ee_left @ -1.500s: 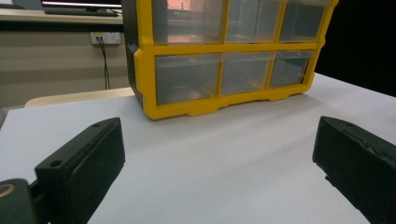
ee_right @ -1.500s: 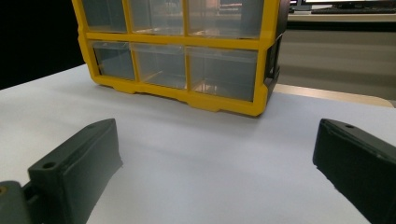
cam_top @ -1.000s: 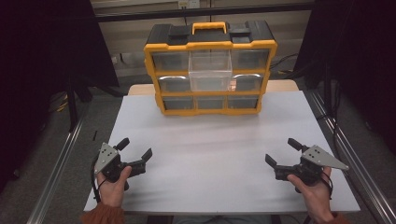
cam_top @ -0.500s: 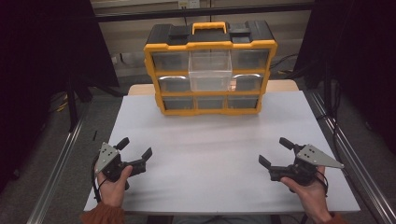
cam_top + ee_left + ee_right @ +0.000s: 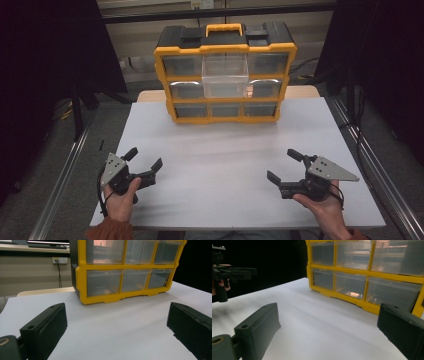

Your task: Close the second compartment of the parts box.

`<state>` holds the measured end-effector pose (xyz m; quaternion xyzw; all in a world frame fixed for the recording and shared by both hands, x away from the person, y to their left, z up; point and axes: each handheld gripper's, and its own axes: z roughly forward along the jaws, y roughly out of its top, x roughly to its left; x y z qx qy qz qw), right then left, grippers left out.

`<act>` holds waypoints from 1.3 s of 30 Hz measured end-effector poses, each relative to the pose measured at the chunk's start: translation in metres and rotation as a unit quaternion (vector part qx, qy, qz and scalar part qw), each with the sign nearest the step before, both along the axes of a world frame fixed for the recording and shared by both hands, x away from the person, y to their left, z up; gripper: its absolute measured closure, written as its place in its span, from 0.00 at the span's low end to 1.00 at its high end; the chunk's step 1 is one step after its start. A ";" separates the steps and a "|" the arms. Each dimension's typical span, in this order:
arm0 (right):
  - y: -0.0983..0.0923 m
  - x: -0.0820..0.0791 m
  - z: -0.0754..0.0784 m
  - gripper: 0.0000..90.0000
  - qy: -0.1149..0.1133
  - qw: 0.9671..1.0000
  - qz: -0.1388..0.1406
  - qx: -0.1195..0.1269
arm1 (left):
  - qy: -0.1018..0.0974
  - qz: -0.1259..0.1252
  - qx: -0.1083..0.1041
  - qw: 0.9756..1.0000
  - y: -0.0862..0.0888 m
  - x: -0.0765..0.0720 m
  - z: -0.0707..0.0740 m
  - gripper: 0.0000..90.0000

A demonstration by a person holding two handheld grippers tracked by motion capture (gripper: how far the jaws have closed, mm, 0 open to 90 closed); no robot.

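The counter is covered by a plain white sheet, bare across its middle. At its far edge stands a yellow and black drawer cabinet with a yellow carry handle on top and 3 rows of clear drawers. The middle drawer of the upper rows is pulled out toward the person (it juts forward past the yellow frame), while the drawers around it sit flush.

Near the front right corner, the right hand-held gripper is held just over the sheet, its jaws spread wide and holding nothing; its grey three-cornered plate faces up. In the right gripper view the cabinet's lower drawers lie ahead between the 2 black jaws.

Near the front left corner, the left hand-held gripper is likewise spread wide and empty, aimed across the sheet toward the cabinet. Both grippers are well apart from the cabinet and from each other.
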<state>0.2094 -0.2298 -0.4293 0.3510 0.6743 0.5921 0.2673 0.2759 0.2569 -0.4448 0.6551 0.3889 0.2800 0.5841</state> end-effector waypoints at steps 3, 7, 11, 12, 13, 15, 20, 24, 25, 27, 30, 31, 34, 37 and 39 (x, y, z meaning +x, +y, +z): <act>0.006 -0.001 0.001 0.06 0.003 1.000 0.007 0.000 | 0.000 0.001 -0.005 1.000 0.000 -0.001 0.000 0.03; 0.014 0.002 0.005 0.08 0.000 1.000 0.019 0.007 | 0.001 0.005 -0.006 1.000 0.001 -0.001 0.001 0.03; 0.021 0.005 0.008 0.11 -0.002 0.999 0.035 0.007 | 0.000 -0.002 -0.006 1.000 0.001 -0.001 0.001 0.03; 0.022 0.006 0.010 0.14 0.002 0.999 0.046 0.009 | -0.001 -0.004 -0.007 1.000 0.000 -0.001 0.001 0.03; 0.024 0.008 0.011 0.16 -0.001 0.998 0.056 0.008 | 0.000 -0.005 -0.002 1.000 0.000 -0.001 0.001 0.03; 0.026 0.010 0.016 0.16 -0.003 0.998 0.061 0.009 | 0.001 -0.006 0.001 1.000 0.000 -0.002 0.001 0.03; 0.030 0.018 0.032 0.17 -0.018 0.998 0.065 0.012 | 0.002 -0.003 0.002 1.000 0.000 -0.002 0.000 0.03; 0.036 0.025 0.037 0.20 -0.024 0.997 0.071 0.015 | 0.002 -0.006 0.000 1.000 -0.001 -0.002 0.000 0.03; 0.037 0.026 0.037 0.22 -0.022 0.997 0.071 0.015 | 0.002 -0.006 -0.001 1.000 -0.001 -0.002 0.000 0.03; 0.040 0.028 0.038 0.24 -0.011 0.997 0.079 0.024 | 0.003 -0.008 -0.004 1.000 -0.001 -0.002 -0.001 0.03; 0.043 0.031 0.039 0.24 -0.012 0.996 0.081 0.021 | 0.005 -0.006 0.002 1.000 -0.001 -0.001 -0.001 0.03; 0.045 0.033 0.039 0.25 -0.014 0.996 0.083 0.022 | 0.005 -0.011 -0.001 1.000 -0.001 -0.001 -0.002 0.03; 0.048 0.036 0.041 0.30 -0.015 0.996 0.083 0.023 | 0.004 -0.001 -0.019 1.000 -0.003 -0.001 -0.002 0.03; 0.052 0.040 0.043 0.36 -0.026 0.996 0.086 0.022 | 0.006 -0.004 -0.005 1.000 -0.002 -0.001 -0.002 0.03; 0.055 0.043 0.045 0.39 -0.027 0.995 0.089 0.024 | 0.007 -0.008 -0.001 1.000 -0.001 -0.001 -0.003 0.03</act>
